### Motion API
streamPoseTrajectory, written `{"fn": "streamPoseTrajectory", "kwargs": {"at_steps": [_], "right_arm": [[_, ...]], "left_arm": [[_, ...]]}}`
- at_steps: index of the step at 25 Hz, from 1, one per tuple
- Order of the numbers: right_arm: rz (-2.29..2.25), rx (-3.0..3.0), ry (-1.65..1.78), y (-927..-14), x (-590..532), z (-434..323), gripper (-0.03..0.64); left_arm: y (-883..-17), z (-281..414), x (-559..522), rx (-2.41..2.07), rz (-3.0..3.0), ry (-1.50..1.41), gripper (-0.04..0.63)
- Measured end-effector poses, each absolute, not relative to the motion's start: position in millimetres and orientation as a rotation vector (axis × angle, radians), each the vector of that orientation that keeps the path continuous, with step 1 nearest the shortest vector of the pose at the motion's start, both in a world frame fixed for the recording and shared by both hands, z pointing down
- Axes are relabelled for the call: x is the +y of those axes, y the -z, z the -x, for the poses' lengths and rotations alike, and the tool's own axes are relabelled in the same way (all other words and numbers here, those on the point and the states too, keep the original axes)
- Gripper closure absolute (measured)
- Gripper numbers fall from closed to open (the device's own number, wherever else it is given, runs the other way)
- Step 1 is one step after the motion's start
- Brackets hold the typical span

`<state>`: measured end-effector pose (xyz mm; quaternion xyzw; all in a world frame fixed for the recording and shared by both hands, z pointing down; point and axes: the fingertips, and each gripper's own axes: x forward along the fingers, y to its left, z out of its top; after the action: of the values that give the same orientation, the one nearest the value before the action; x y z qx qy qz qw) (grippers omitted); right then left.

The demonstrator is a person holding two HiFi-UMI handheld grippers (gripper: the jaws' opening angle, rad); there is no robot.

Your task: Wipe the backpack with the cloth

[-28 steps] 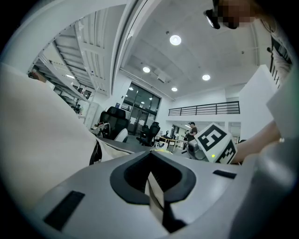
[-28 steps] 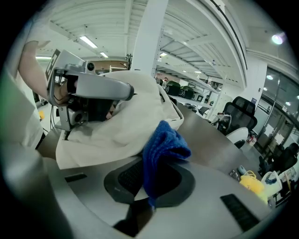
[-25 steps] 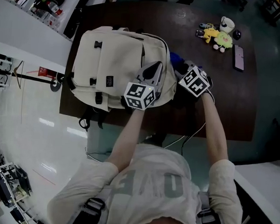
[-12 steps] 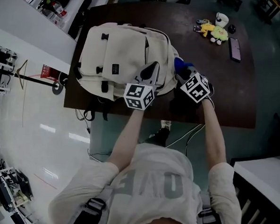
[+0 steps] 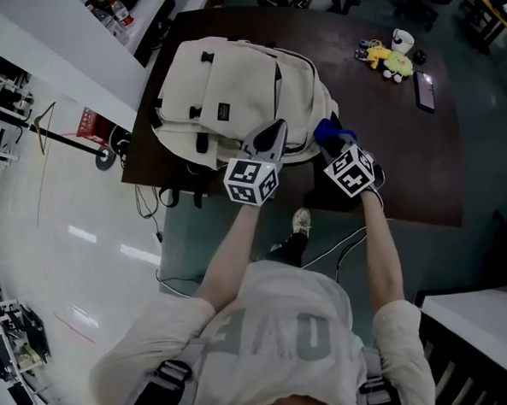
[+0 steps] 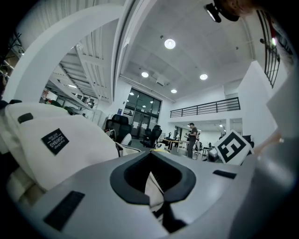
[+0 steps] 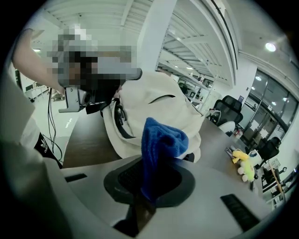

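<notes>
Currently right gripper [image 5: 330, 146] is clamped on the blue cloth [image 7: 163, 137], backpack [image 5: 235, 85] sits just ahead and left of its jaws, side nearly touching the cloth, left gripper [image 5: 273, 139] pinches backpack fabric, so right looks set to wipe.

Head view steeply overhead; gripper views low, close; all share backpack [image 5: 234, 93].

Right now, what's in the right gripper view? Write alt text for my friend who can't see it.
The right gripper pinches a blue cloth that sticks up in front of a cream backpack lying on a dark table. A yellow plush toy sits on the table, far right.
</notes>
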<state>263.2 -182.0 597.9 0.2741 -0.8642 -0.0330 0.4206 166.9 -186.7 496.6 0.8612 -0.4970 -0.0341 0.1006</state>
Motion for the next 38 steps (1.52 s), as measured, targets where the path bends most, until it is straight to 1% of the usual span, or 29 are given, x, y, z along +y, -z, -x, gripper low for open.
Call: {"fn": "streamPoseTrajectory", "kwargs": {"at_steps": [4, 17, 23, 27, 33, 38], "right_arm": [[-0.61, -2.152, 0.096, -608, -155, -242, 0.575], [-0.667, -2.187, 0.025, -615, -131, -215, 0.575], [-0.663, -2.191, 0.021, -616, -129, -211, 0.575], [-0.685, -2.226, 0.015, -601, -132, -218, 0.575], [-0.771, -2.251, 0.13, -552, -176, -239, 0.575], [-0.754, -2.324, 0.298, -484, -278, -229, 0.575]], "left_arm": [[-502, -156, -173, -1.483, -2.527, 0.091, 0.592], [-506, -131, -152, -1.517, -2.502, 0.102, 0.592], [-499, -126, -152, -1.527, -2.507, 0.121, 0.592], [-490, -117, -151, -1.553, -2.503, 0.13, 0.592], [-466, -84, -162, -1.656, -2.468, 0.153, 0.592], [-433, -51, -224, -1.803, -2.416, 0.133, 0.592]]}}
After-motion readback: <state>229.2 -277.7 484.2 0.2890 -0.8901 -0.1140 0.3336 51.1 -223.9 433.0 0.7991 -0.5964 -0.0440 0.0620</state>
